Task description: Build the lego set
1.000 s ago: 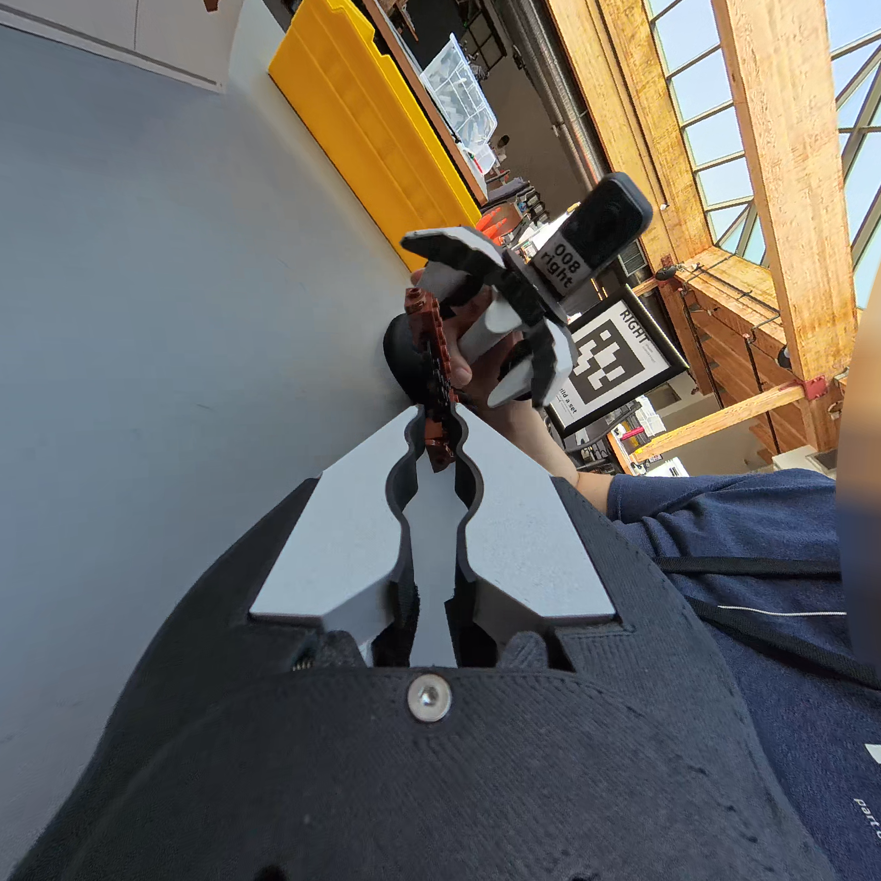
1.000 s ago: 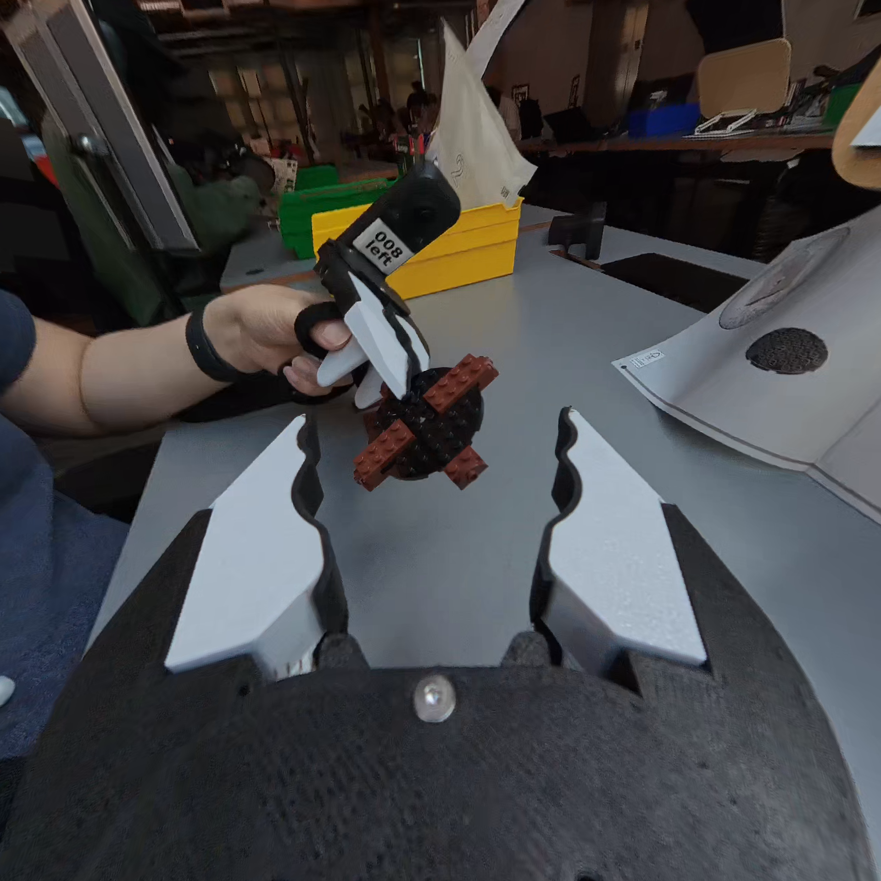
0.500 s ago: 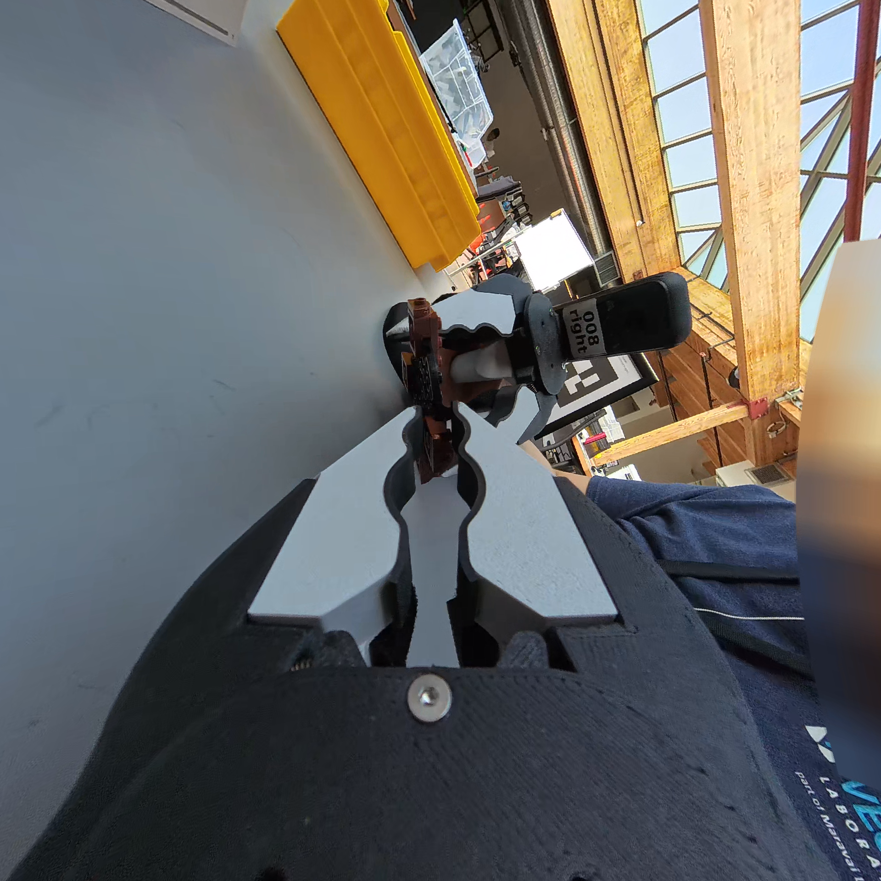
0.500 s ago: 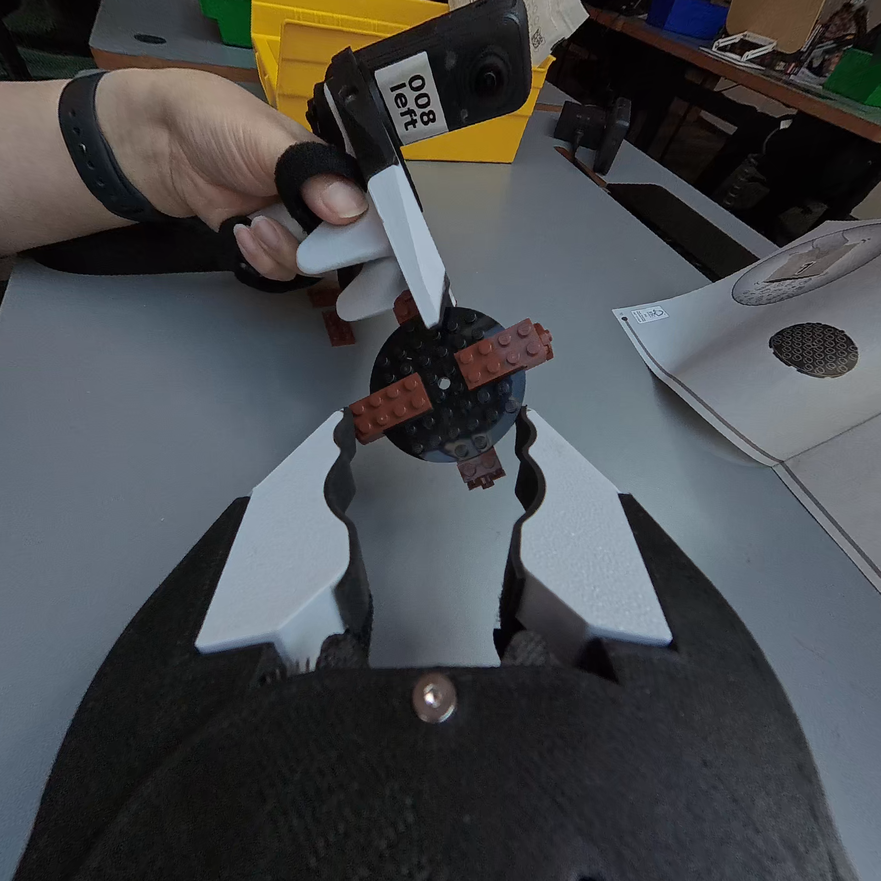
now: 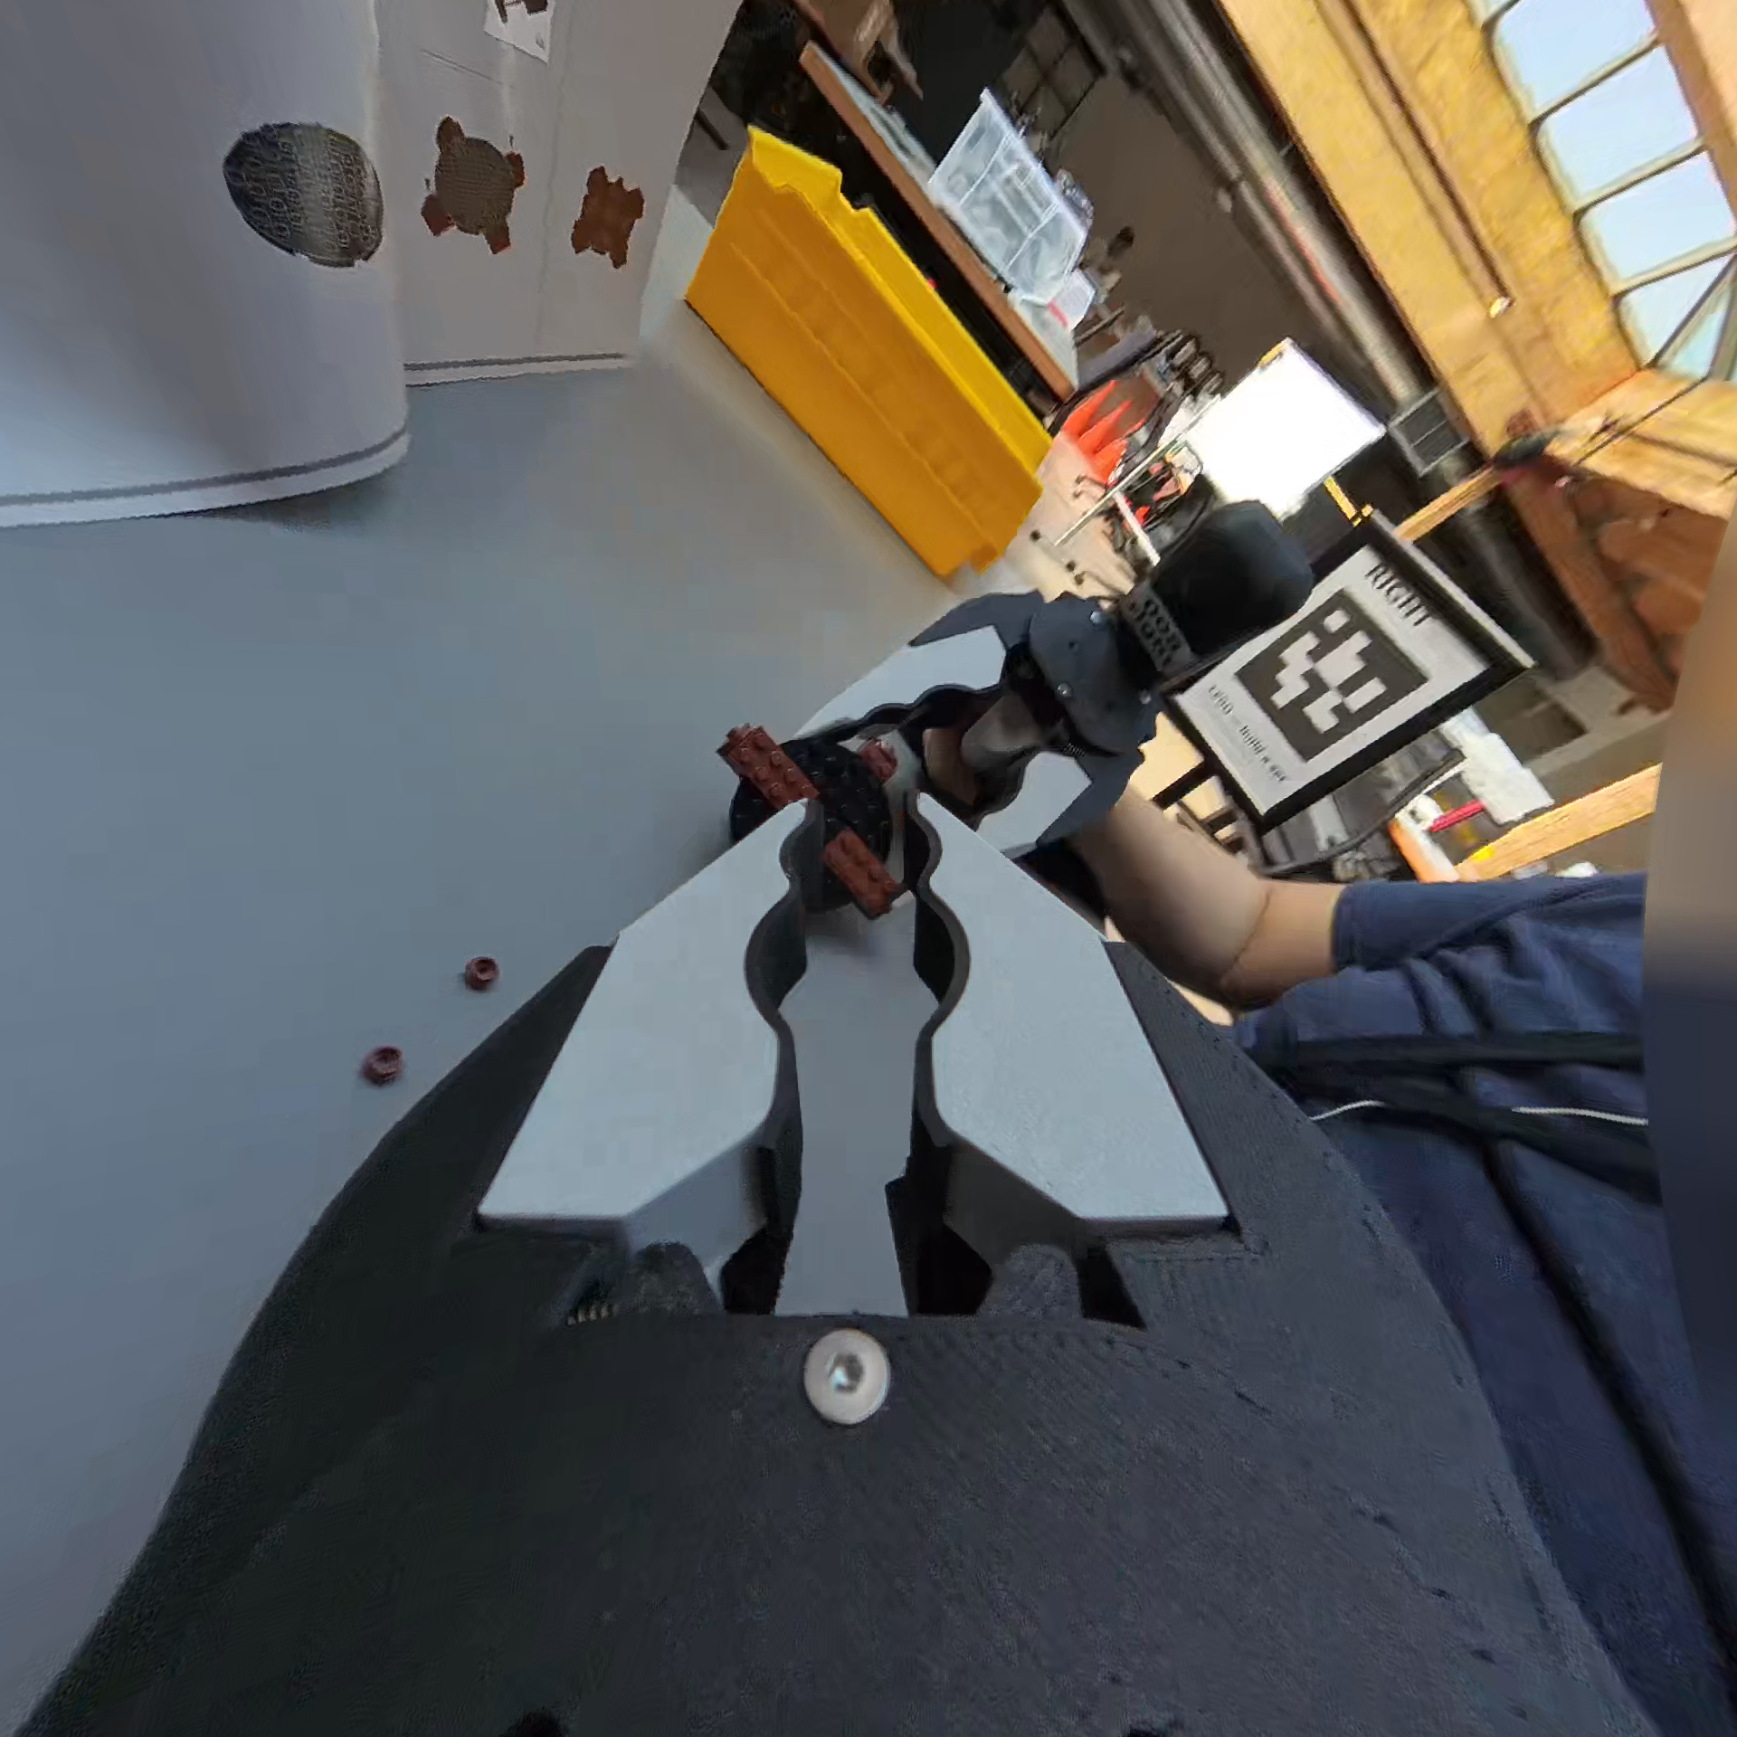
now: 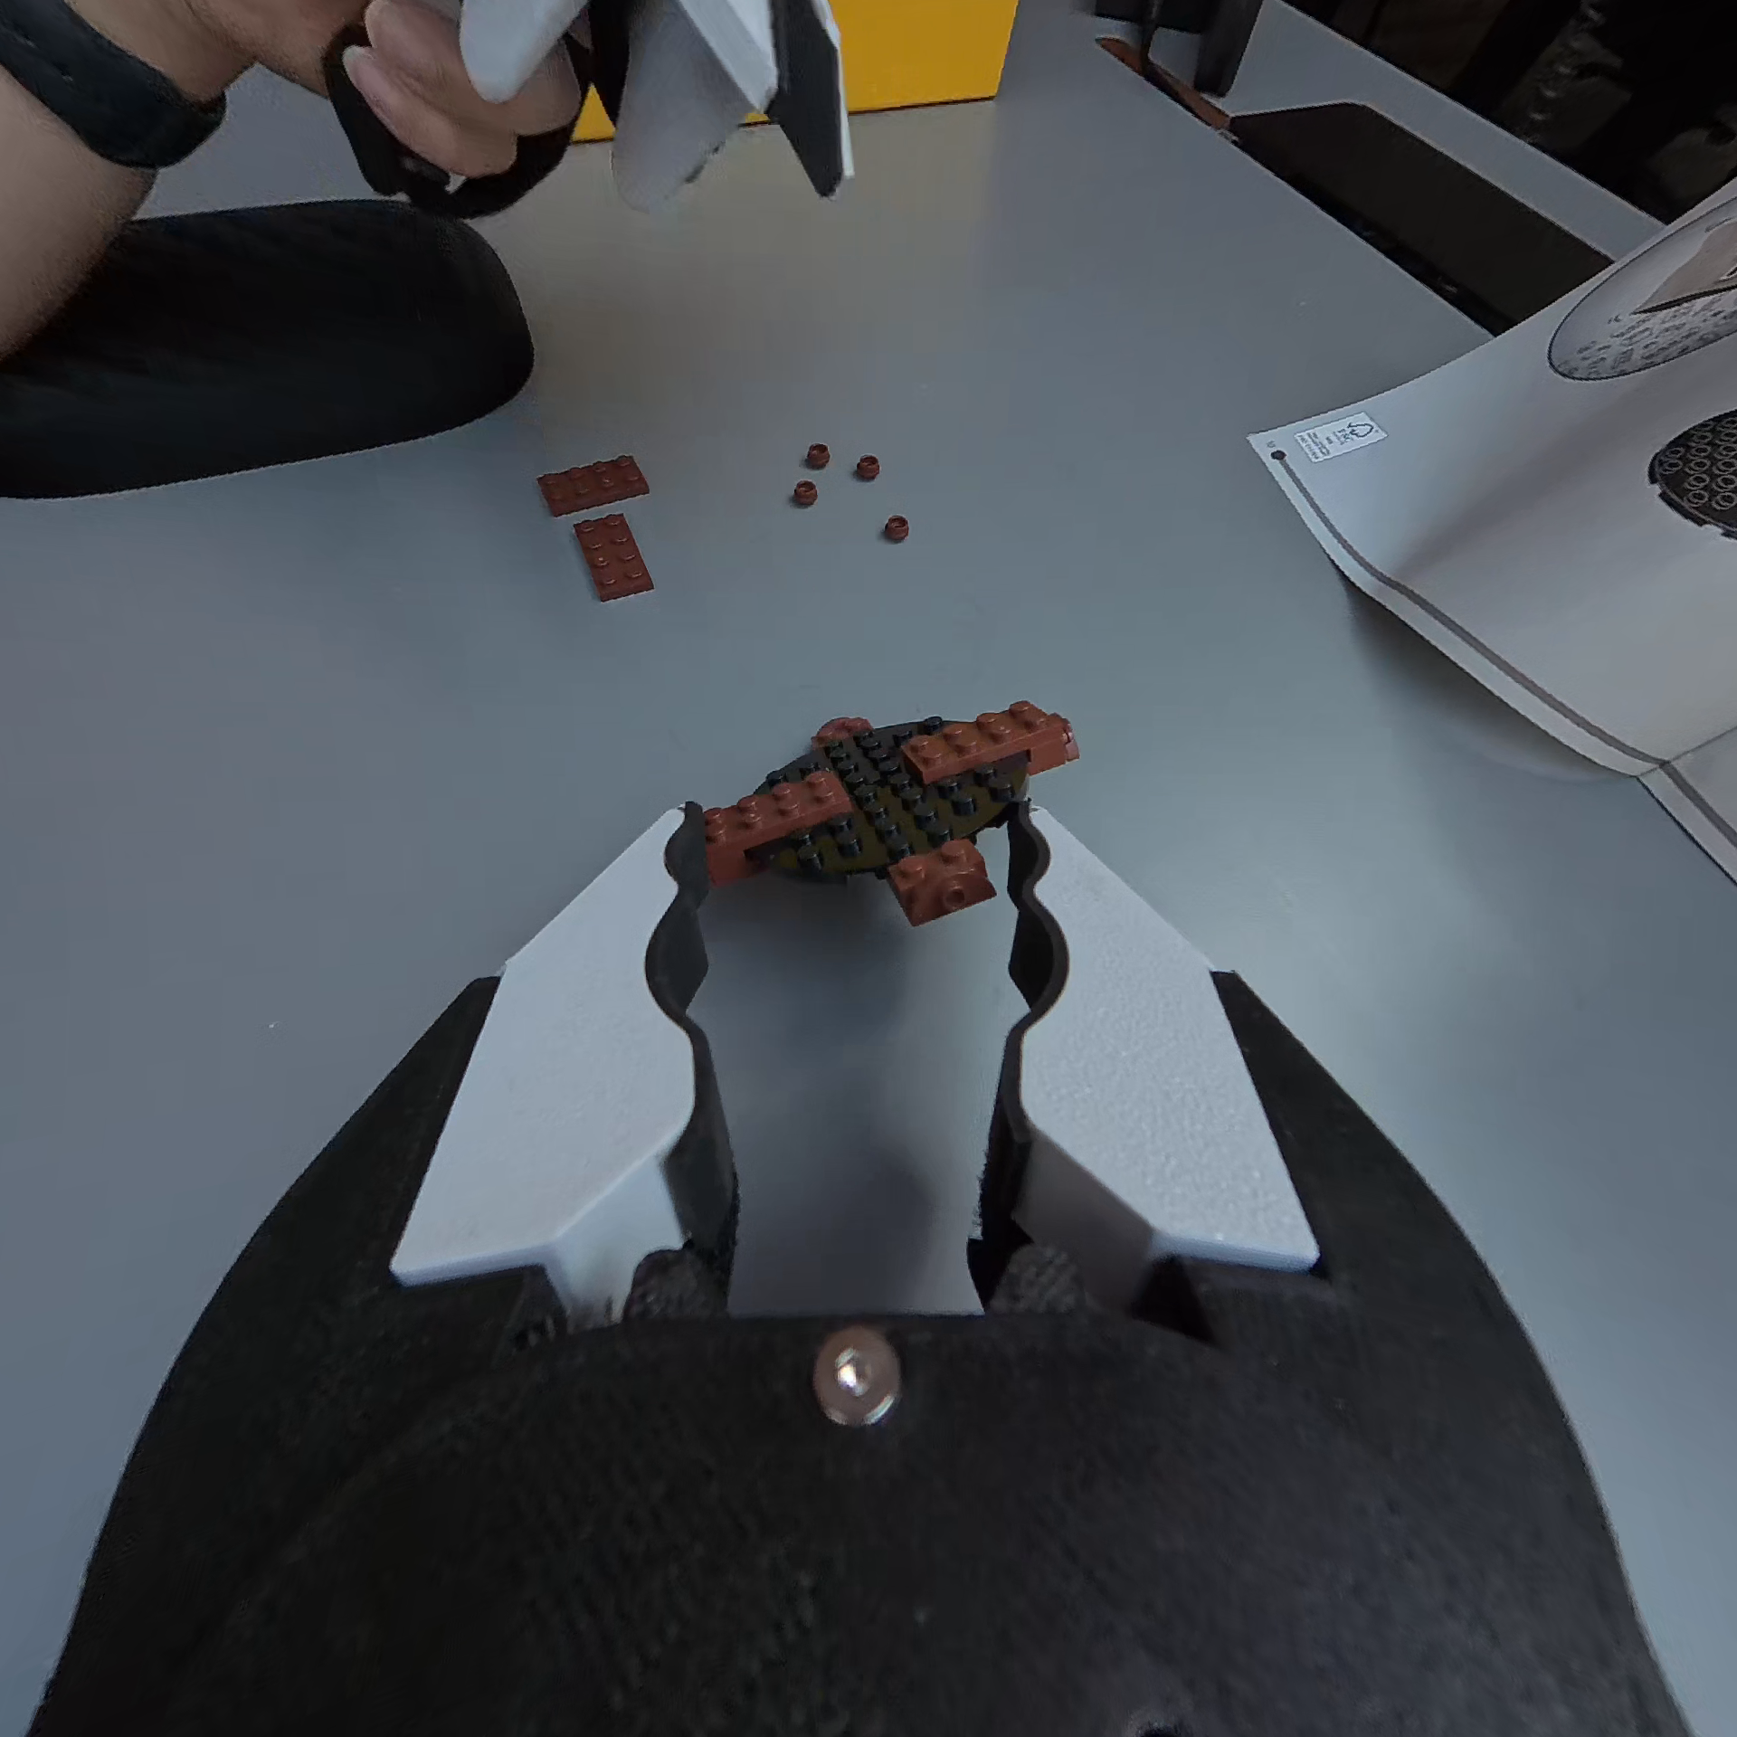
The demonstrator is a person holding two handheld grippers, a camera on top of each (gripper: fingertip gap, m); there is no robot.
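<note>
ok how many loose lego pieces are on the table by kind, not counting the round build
flat brown plates: 2
small round brown studs: 4
total: 6 loose pieces, all lying apart from the round black build

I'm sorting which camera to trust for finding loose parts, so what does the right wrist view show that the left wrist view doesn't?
Only the right wrist view shows the two flat brown plates lying loose on the table, and four small round brown studs beyond the model. Only the left wrist view shows the person's blue sleeve and a black-and-white marker board; it catches just two studs. Both show the round black model with brown bricks, the yellow bin, the instruction sheet and both grippers.
</note>
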